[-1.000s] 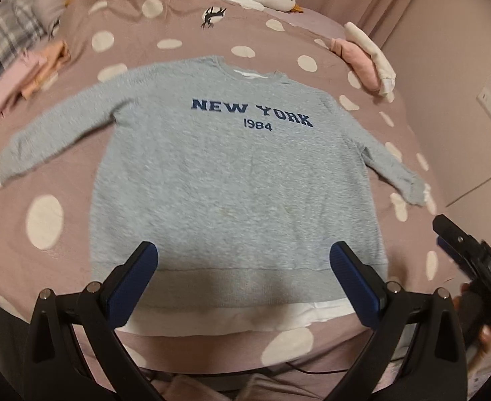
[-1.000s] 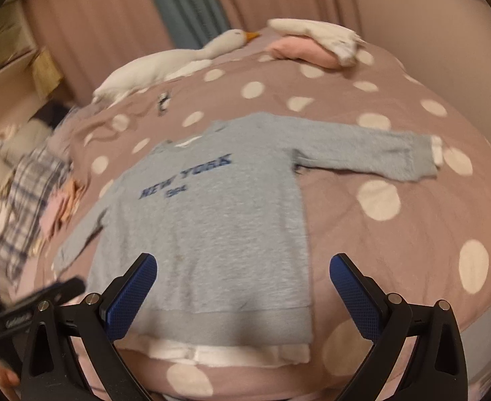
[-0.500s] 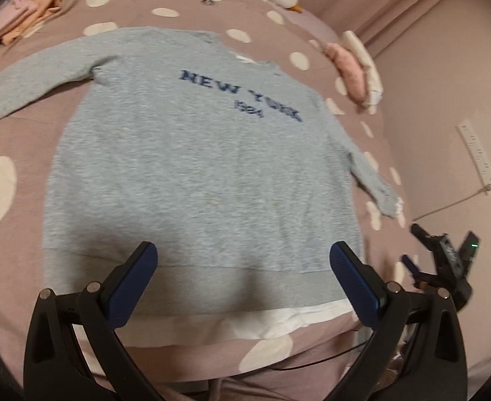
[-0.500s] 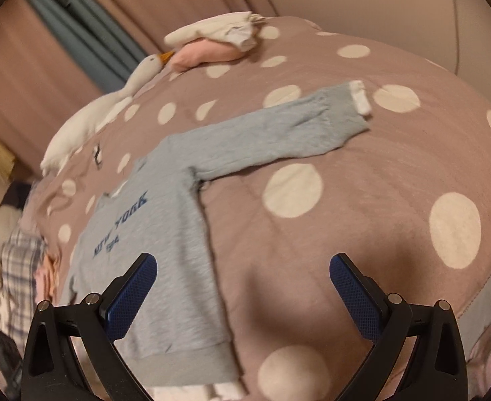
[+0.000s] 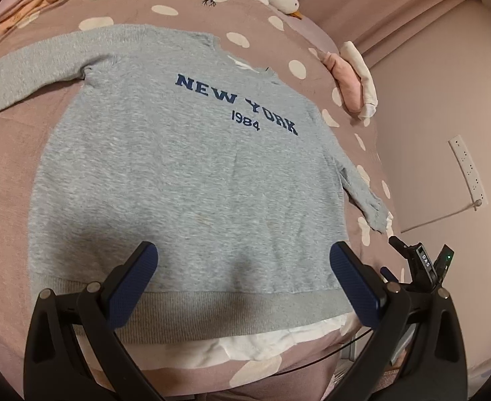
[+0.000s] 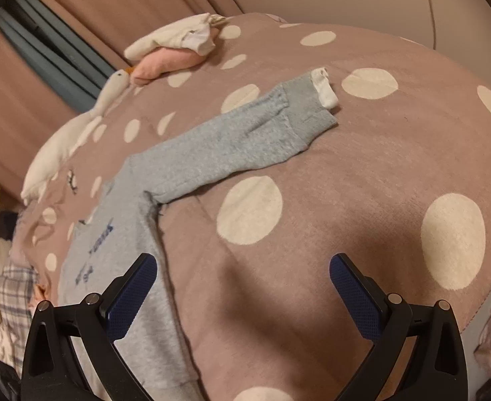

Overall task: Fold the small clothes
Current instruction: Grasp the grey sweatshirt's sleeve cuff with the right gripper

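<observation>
Covering bed, polka-dot blanket (image 6: 362,173), grey sweatshirt (image 5: 185,180) flat, pink curtains (image 6: 88,3)

My left tool (image 5: 243,275) has dropped in closer over the hem of the gray sweatshirt (image 5: 185,173), so the garment now fills most of its view and the left sleeve runs off the edge. My right tool (image 6: 243,287) has swung away to the right, off the sweatshirt's body: it now hangs over the spotted bedspread (image 6: 362,234) beside the garment, with the right sleeve (image 6: 245,147) stretched ahead of it. Both tools have kept their jaws spread wide. The sweatshirt itself has not shifted.
</observation>
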Demonstrator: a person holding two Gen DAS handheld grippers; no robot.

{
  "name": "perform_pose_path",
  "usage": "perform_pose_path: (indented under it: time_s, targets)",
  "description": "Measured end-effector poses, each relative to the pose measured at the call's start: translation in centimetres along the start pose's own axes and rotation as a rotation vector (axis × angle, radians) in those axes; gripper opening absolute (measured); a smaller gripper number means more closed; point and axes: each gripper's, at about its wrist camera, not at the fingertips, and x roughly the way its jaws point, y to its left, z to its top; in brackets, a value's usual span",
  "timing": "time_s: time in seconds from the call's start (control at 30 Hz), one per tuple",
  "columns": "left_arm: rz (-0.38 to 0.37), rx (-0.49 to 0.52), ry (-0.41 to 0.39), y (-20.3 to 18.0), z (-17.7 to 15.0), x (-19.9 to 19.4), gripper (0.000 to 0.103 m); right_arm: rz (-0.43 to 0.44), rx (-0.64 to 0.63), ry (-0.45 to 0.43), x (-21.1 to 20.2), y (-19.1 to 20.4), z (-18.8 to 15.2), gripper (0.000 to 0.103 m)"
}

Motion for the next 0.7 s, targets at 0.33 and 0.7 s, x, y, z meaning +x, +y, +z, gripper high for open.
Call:
perform_pose_path:
  time_s: [0.33,0.7]
  targets:
    - [0.026,0.015,0.018,-0.6,1.3,1.3,0.103,0.109,0.093,0.027,3.2,-1.6,2.3,0.102]
    - [0.074,0.010,0.058,-0.7,1.5,2.7,0.103,0.174,0.306,-0.054,7.0,-4.3,7.9,0.102]
